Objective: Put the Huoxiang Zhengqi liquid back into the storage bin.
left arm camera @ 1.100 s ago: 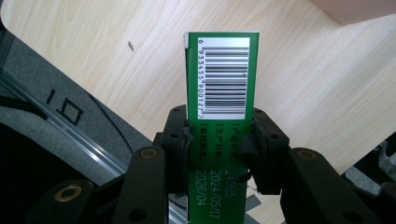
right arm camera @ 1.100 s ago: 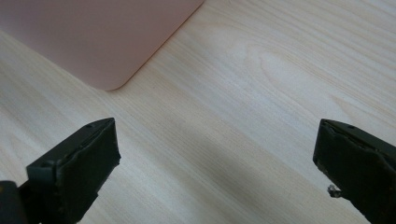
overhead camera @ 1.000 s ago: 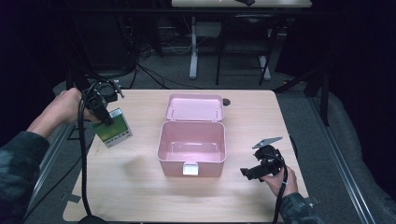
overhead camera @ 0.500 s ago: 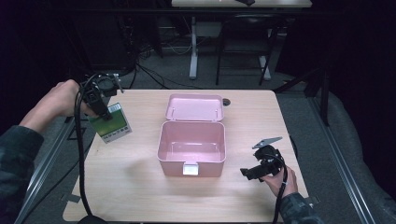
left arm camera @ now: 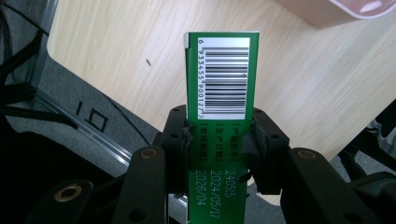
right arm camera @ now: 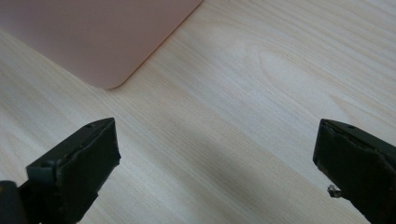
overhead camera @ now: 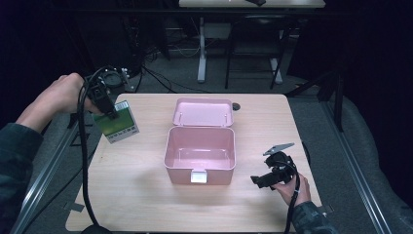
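A green carton (overhead camera: 117, 123) with a white barcode label (left arm camera: 224, 79) hangs in the air above the table's far-left corner. My left gripper (overhead camera: 110, 113) is shut on it, its jaws pressing both narrow sides of the green carton (left arm camera: 221, 154). A pink box (overhead camera: 200, 155) stands open mid-table, lid (overhead camera: 203, 112) tipped back, inside bare. My right gripper (overhead camera: 258, 180) rests low near the front right, open, nothing between its jaws. In the right gripper view its fingertips (right arm camera: 95, 144) spread wide over bare wood, with the pink box's corner (right arm camera: 93, 42) ahead of the right gripper (right arm camera: 217, 154).
The wooden table (overhead camera: 146, 195) has bare wood in front of and beside the box. A small dark round object (overhead camera: 236, 106) lies by the lid's far right corner. Metal rails (overhead camera: 46, 165) run along the table's left side; desk legs and cables stand behind.
My left gripper has lifted the green carton off the table, moving it up and slightly back and left. The right gripper has stayed put.
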Available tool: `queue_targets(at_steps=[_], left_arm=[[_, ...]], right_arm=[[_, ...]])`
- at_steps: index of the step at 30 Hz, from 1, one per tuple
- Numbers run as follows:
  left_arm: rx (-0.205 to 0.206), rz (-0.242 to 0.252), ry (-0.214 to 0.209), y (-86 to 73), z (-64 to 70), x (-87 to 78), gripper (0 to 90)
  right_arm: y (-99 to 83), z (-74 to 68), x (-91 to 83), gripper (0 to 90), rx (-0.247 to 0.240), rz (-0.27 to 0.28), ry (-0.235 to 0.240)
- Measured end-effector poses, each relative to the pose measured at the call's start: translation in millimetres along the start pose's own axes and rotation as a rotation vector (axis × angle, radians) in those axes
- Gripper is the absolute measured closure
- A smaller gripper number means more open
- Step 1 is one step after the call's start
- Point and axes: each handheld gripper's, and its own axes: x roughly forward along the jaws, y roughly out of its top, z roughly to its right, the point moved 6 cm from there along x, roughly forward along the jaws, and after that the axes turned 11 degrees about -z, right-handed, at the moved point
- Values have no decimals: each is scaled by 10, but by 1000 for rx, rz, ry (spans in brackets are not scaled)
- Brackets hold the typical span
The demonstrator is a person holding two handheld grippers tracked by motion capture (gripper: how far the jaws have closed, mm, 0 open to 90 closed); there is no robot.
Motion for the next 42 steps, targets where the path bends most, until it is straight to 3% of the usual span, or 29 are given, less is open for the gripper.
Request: queue_targets(at_steps=[18,42], left_arm=[[38,4,36,94,52,-286,639],[129,22,61,400,251,-586,638]], right_arm=[[2,2,0,0,-2,0,-6],[1,-3,1,0,-7,-1,-5]])
